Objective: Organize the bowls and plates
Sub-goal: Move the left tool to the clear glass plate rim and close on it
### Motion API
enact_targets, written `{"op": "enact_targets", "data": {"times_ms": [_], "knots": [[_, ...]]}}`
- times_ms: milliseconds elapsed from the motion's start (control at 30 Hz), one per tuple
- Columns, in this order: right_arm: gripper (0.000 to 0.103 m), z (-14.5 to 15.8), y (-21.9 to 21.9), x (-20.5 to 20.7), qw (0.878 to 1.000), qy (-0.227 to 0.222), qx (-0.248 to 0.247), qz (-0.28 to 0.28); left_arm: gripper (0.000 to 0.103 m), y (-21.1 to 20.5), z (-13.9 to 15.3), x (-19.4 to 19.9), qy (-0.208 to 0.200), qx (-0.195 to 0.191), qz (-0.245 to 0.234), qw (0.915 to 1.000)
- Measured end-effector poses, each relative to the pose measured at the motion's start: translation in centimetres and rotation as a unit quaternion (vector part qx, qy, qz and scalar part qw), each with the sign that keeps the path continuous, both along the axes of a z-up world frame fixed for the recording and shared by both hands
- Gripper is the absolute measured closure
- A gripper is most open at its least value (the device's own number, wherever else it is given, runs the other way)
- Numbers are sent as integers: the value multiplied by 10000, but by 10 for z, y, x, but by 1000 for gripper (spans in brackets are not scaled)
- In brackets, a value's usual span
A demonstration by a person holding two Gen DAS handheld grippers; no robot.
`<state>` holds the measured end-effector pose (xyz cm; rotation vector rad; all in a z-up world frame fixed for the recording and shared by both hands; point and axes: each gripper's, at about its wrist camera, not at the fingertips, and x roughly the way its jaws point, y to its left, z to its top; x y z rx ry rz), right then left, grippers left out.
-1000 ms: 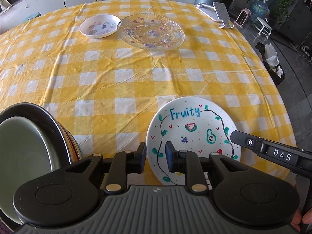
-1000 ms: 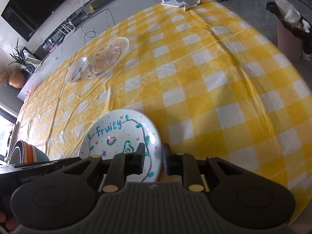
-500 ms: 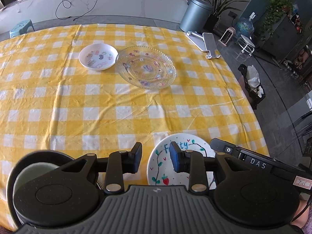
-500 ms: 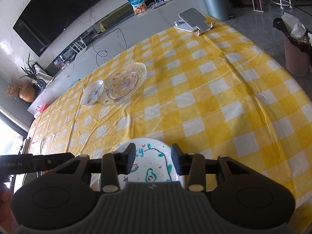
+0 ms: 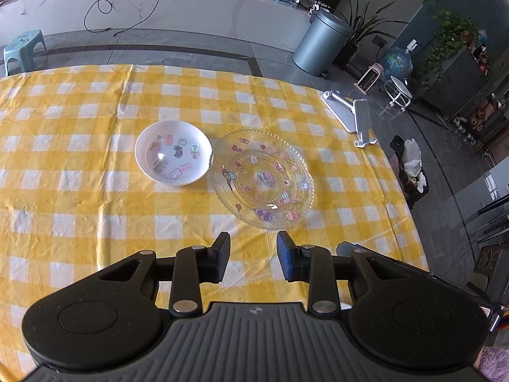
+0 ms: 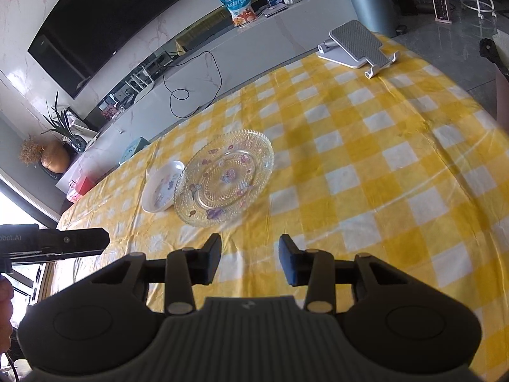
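Note:
A clear glass plate [image 5: 262, 178] with coloured stickers lies on the yellow checked tablecloth [image 5: 79, 210], with a small white sticker bowl [image 5: 173, 152] touching its left rim. Both also show in the right wrist view: the glass plate [image 6: 224, 178] and the bowl [image 6: 160, 187]. My left gripper [image 5: 253, 261] is open and empty, above the cloth just short of the glass plate. My right gripper [image 6: 249, 261] is open and empty, also just short of the plate. The left gripper's body [image 6: 54, 243] shows at the right wrist view's left edge.
A silver tablet stand [image 5: 353, 114] sits at the table's far right corner, also in the right wrist view [image 6: 358, 46]. Beyond the table edge are a grey bin [image 5: 321, 43], a rubbish bag [image 5: 410, 165] and a stool [image 5: 22, 47].
Both grippers have risen and moved forward, and their jaws have opened wider. The Fruity plate and the stacked bowls have dropped out of view below them.

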<state>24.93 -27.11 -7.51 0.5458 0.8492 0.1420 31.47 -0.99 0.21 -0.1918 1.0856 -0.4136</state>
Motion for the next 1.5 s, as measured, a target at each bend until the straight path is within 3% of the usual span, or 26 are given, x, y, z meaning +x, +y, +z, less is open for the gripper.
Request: {"op": "enact_targets", "data": {"times_ms": [367, 633, 1000, 1500], "knots": [[63, -23, -16, 71, 9969, 337, 531, -480, 67, 2, -49, 73, 386, -64, 428, 9983], [76, -36, -20, 97, 9960, 427, 609, -497, 71, -4, -74, 89, 677, -97, 478, 9965], [88, -45, -19, 105, 9956, 492, 652, -468, 87, -3, -83, 100, 731, -152, 523, 9958], [98, -46, -18, 108, 9951, 467, 710, -505, 91, -9, -79, 99, 661, 11, 504, 9965]]}}
